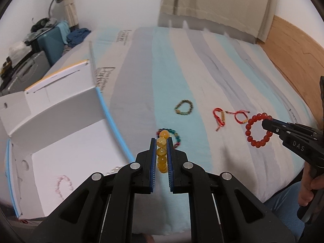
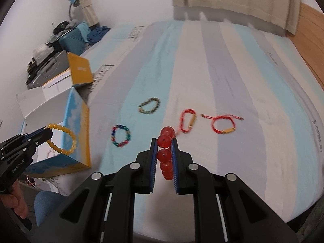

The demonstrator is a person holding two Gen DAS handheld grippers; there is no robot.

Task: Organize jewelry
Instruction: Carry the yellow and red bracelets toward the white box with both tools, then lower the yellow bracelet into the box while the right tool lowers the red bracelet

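A striped bed (image 2: 232, 64) carries a dark bead bracelet (image 2: 149, 105), a multicolour bracelet (image 2: 120, 135), two red cord bracelets (image 2: 223, 124) and an open box (image 2: 78, 125).

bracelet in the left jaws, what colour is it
Amber-yellow beads, seen best from the right wrist view.

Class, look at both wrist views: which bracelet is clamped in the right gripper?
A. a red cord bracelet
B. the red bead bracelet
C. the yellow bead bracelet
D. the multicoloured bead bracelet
B: the right gripper is shut on the red bead bracelet, while the left gripper holds the yellow bead bracelet.
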